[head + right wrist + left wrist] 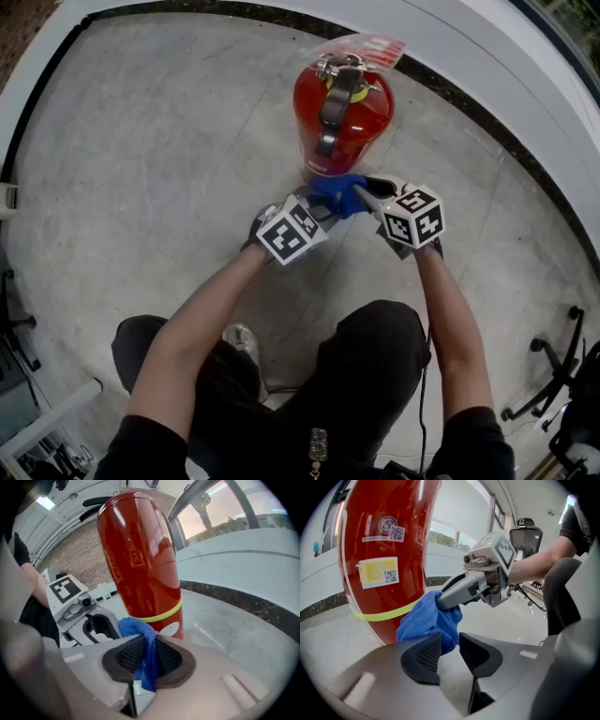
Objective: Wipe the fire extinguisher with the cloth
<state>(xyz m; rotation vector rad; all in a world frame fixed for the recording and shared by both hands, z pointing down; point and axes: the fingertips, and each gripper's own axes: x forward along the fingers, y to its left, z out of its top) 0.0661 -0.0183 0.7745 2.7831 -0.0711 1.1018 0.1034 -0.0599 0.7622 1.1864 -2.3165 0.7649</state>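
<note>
Cloth just handed to the right gripper [149,654]: it pinches the crumpled blue fabric cloth [140,630], with the tall red metal fire extinguisher [140,559] standing just ahead of its jaws. Left gripper [450,646] has its jaws spread, cloth end loose between them. Wiping looks not yet begun; the next move probably needs the cloth pressed flat on the cylinder wall and swept along it.

In the left gripper view the fire extinguisher [393,527] is cut off at twelve o'clock, and the print on its yellow label [378,571] is too small to read. In the head view the cloth [339,194] hides its foot at six o'clock.
</note>
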